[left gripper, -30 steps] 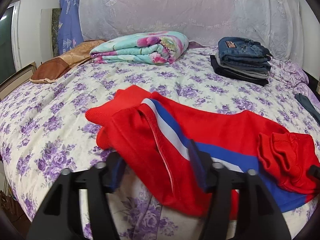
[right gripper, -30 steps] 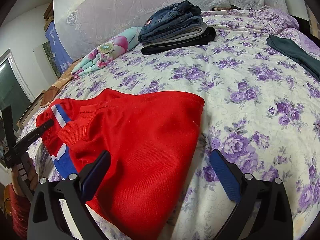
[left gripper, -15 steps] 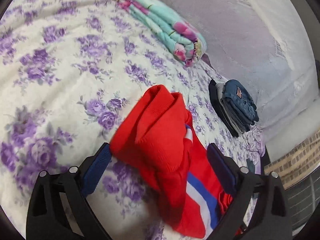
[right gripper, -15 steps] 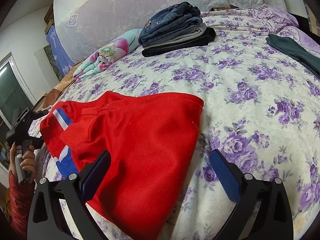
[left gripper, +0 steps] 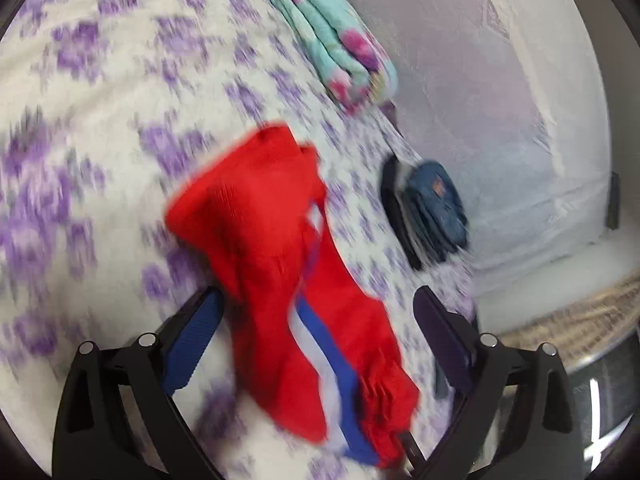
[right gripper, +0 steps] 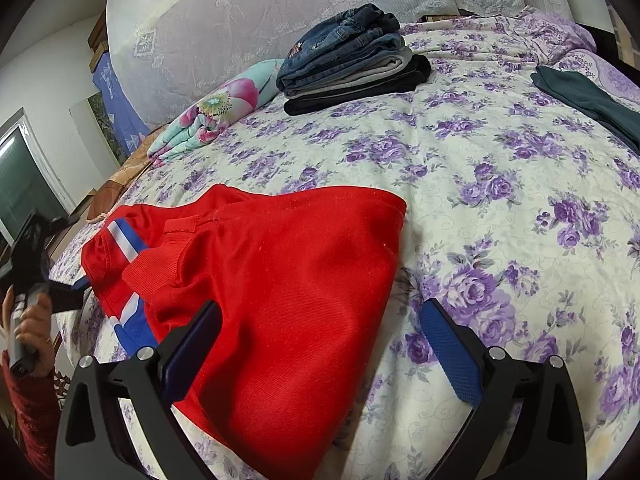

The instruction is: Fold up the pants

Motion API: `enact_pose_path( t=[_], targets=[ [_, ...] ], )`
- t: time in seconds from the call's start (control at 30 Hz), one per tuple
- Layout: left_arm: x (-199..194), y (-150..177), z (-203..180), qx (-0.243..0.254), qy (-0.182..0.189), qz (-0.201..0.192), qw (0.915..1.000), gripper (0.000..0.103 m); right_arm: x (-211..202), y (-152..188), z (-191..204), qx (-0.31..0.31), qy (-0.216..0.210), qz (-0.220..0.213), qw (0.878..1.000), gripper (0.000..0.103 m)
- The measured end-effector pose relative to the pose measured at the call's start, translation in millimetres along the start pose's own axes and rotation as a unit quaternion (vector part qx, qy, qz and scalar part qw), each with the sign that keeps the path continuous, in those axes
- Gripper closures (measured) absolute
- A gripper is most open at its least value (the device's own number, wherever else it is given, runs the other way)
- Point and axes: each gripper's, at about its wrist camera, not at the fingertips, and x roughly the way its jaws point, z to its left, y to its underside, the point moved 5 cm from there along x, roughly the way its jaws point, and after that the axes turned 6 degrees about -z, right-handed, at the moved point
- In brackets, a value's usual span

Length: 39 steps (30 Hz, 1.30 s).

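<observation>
pants (right gripper: 280, 280) lay red on the flowery bed (right gripper: 500, 168). the left claw (left gripper: 316, 320) had just been opening, its jaws apart around the cuff end, not pinching. the right claw (right gripper: 320, 328) gaped over the folded edge. best to grab both layers flat. the jeans pile (right gripper: 352, 60) and blanket (right gripper: 216, 116) sat well apart.

No legible text: the small patch on the folded jeans (right gripper: 298, 46), far on the bed, is too small to read.
</observation>
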Motion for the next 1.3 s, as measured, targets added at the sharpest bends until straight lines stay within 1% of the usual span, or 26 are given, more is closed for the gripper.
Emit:
enact_pose_path(
  t=[0.03, 0.07, 0.1, 0.13, 0.17, 0.3, 0.37, 0.4, 0.5, 0.53, 0.6, 0.63, 0.67, 0.7, 0.77, 0.8, 0.83, 0.87, 0.9, 0.93, 1.0, 1.1, 1.17, 1.2, 1.23, 1.3],
  targets=[
    [4, -5, 3, 0.000, -0.013, -0.008, 0.9999, 0.019, 0, 0, 0, 0.001, 0.000, 0.000, 1.000, 0.003],
    [8, -9, 7, -0.002, -0.027, -0.012, 0.9996, 0.029, 0, 0, 0, 0.001, 0.000, 0.000, 1.000, 0.003],
    [14, -12, 12, -0.005, -0.034, -0.013, 0.9993, 0.038, 0, 0, 0, 0.002, -0.001, 0.000, 1.000, 0.003],
    [15, -13, 14, -0.004, -0.037, -0.014, 0.9992, 0.042, 0, 0, 0, 0.001, -0.001, 0.000, 1.000, 0.003],
    [16, -15, 15, 0.002, -0.041, -0.019, 0.9990, 0.051, -1, 0, -1, 0.001, -0.001, 0.000, 1.000, 0.003],
    [15, -21, 16, 0.033, -0.043, -0.040, 0.9978, 0.065, -2, 2, -2, 0.003, -0.001, -0.001, 1.000, 0.003],
    [8, -21, 13, 0.046, -0.042, -0.049, 0.9969, 0.067, -4, 1, -2, 0.005, -0.004, -0.006, 1.000, 0.003],
    [3, -17, 3, 0.076, -0.053, -0.061, 0.9939, 0.067, -6, -1, -2, 0.007, -0.007, -0.015, 1.000, 0.003],
    [-5, -9, -22, 0.152, -0.080, -0.086, 0.9814, 0.067, -29, -14, 3, 0.002, -0.009, -0.082, 0.997, 0.003],
    [-9, -6, -33, 0.173, -0.082, -0.093, 0.9772, 0.067, -35, -20, 6, -0.010, 0.011, -0.099, 0.995, 0.003],
    [-15, -1, -45, 0.191, -0.077, -0.101, 0.9733, 0.067, -32, -25, 4, -0.044, 0.073, -0.086, 0.993, 0.003],
    [-18, 2, -54, 0.203, -0.074, -0.105, 0.9708, 0.067, -20, -21, -2, -0.082, 0.116, -0.043, 0.989, 0.003],
    [-19, 6, -62, 0.217, -0.073, -0.108, 0.9675, 0.067, -3, -11, -7, -0.123, 0.147, 0.018, 0.981, 0.003],
    [-21, 13, -73, 0.238, -0.074, -0.113, 0.9617, 0.067, 13, -2, -3, -0.153, 0.155, 0.056, 0.974, 0.003],
    [-23, 26, -91, 0.274, -0.071, -0.120, 0.9515, 0.068, 10, -9, 2, -0.141, 0.139, 0.041, 0.979, 0.004],
    [-24, 36, -105, 0.301, -0.066, -0.121, 0.9436, 0.071, 9, -10, 5, -0.142, 0.129, 0.038, 0.981, 0.004],
    [-23, 43, -114, 0.318, -0.059, -0.119, 0.9388, 0.072, 8, -11, 7, -0.142, 0.116, 0.030, 0.983, 0.004],
    [-23, 52, -123, 0.334, -0.053, -0.116, 0.9340, 0.073, 4, -11, 7, -0.126, 0.100, 0.016, 0.987, 0.004],
    [-22, 64, -136, 0.357, -0.045, -0.114, 0.9261, 0.074, -2, -13, 2, -0.113, 0.094, 0.004, 0.989, 0.004],
    [-20, 72, -144, 0.376, -0.042, -0.113, 0.9188, 0.074, -10, -17, -3, -0.084, 0.083, -0.023, 0.993, 0.004],
    [-15, 91, -160, 0.414, -0.040, -0.115, 0.9020, 0.077, -21, -20, -17, -0.031, 0.068, -0.055, 0.996, 0.004],
    [-6, 124, -181, 0.453, -0.023, -0.111, 0.8843, 0.079, -12, -18, -41, 0.089, 0.018, -0.055, 0.994, 0.003],
    [1, 145, -193, 0.478, -0.015, -0.108, 0.8718, 0.079, -15, -22, -39, 0.097, 0.007, -0.073, 0.993, 0.004],
    [3, 160, -201, 0.494, -0.007, -0.106, 0.8628, 0.079, -14, -22, -34, 0.091, 0.009, -0.075, 0.993, 0.004],
    [5, 172, -207, 0.505, -0.001, -0.104, 0.8568, 0.079, -11, -23, -27, 0.080, 0.014, -0.072, 0.994, 0.004],
    [5, 197, -219, 0.532, 0.012, -0.099, 0.8411, 0.079, -5, -24, -12, 0.063, 0.011, -0.069, 0.996, 0.004]
  ],
)
